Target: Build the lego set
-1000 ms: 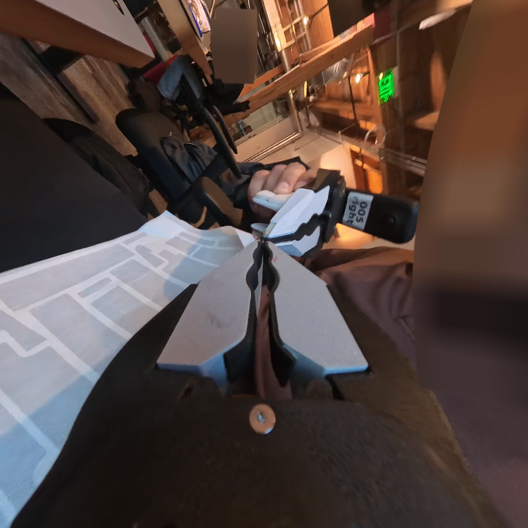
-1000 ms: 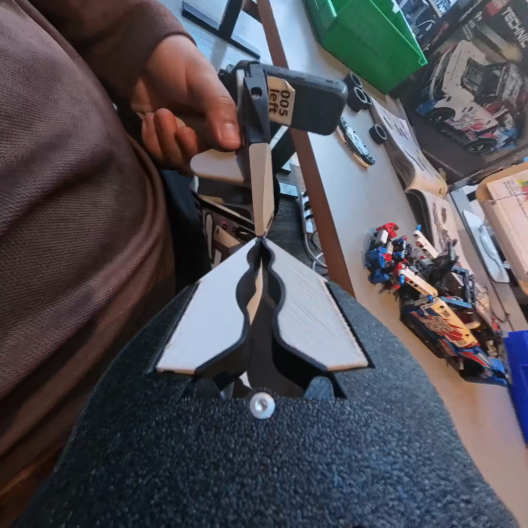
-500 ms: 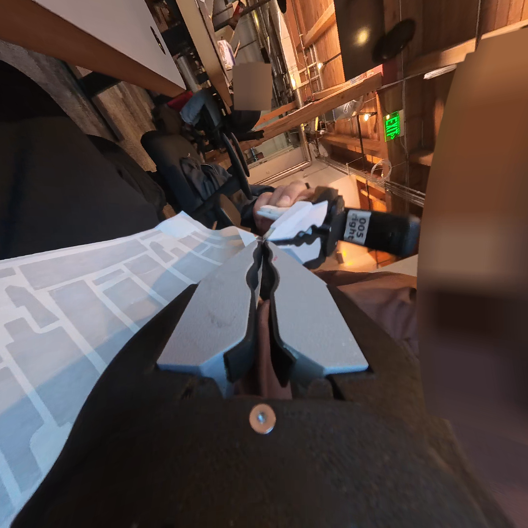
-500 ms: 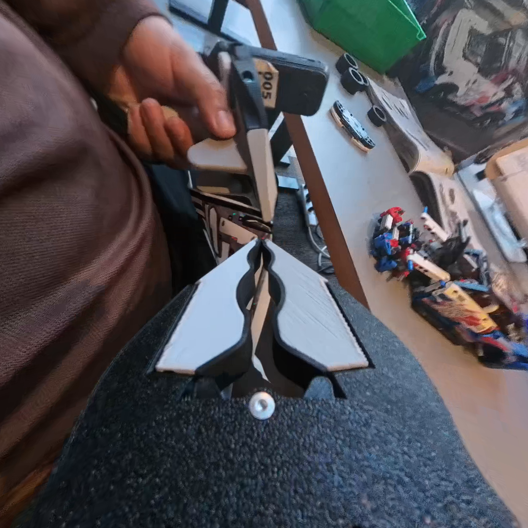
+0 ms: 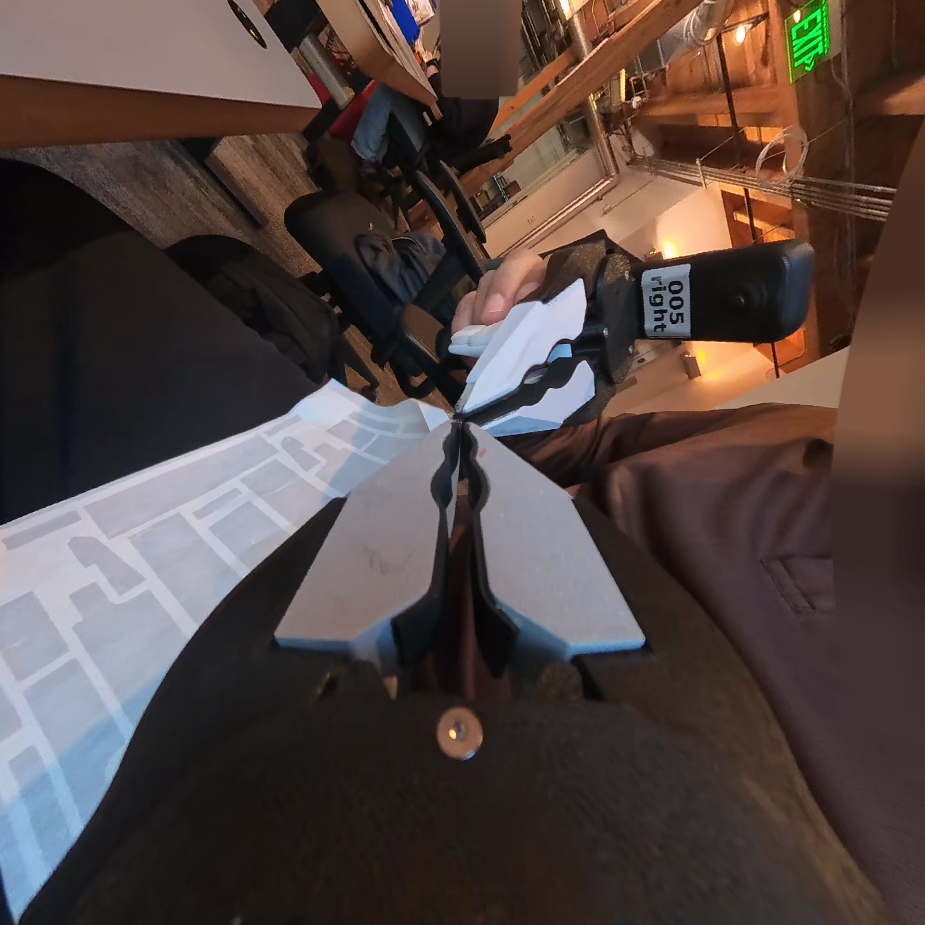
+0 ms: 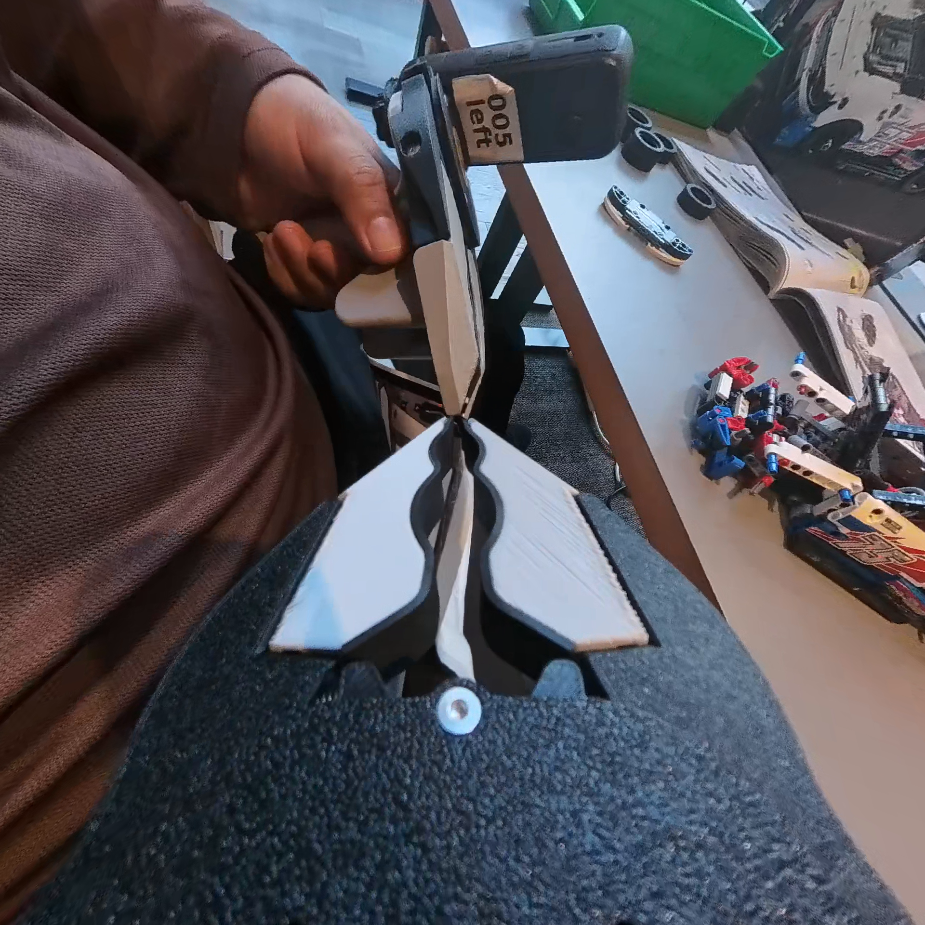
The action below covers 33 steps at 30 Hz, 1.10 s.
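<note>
A white sticker sheet with grey shapes runs from the lower left up to the tips of both grippers. My left gripper is shut on the sheet's corner. My right gripper meets it tip to tip and is shut at the same corner. I cannot tell if it pinches the sheet or a sticker. In the right wrist view the right gripper is shut, the left gripper points down onto it, and the sheet shows edge-on below the fingers. The part-built lego model lies on the table to the right.
On the table are an open instruction booklet, black wheels, a long black-and-white part, a green bin and the set's box. The person's brown sleeve fills the left. Office chairs stand behind. Less than 4 cm separates the two grippers' tips.
Both grippers stay shut and tip to tip on the sheet's corner. The pair has shifted a little, and the left gripper now stands more upright in the right wrist view.
</note>
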Motion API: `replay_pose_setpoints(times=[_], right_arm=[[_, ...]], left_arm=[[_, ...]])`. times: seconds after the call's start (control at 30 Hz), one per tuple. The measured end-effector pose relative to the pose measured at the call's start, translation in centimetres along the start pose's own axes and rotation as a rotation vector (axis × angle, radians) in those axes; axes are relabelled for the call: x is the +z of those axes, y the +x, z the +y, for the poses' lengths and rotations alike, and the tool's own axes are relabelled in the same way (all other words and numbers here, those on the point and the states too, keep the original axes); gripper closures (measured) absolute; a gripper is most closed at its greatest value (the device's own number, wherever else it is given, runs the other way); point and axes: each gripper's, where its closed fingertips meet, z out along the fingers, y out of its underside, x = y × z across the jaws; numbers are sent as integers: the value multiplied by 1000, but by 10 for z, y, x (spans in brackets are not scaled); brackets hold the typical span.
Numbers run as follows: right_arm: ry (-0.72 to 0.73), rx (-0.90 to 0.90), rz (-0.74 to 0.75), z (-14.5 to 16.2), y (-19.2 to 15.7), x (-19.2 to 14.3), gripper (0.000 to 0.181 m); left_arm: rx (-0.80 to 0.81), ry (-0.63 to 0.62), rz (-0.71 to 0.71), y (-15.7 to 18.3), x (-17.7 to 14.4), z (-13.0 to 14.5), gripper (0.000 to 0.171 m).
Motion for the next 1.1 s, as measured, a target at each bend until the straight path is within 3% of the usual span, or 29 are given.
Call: replay_pose_setpoints(times=[0.3,0.67,0.83,1.1], right_arm=[[-10,-51,13,0,-2,2,181],[-196,-612,380,-5,10,3,181],[-239,-669,372,2,12,10,181],[-288,-712,359,10,8,16,181]], left_arm=[[-39,-23,24,1,-1,3,171],[-391,148,183,0,-4,-9,171],[-489,205,194,-10,-6,-9,171],[-486,286,156,-17,-12,-22,171]])
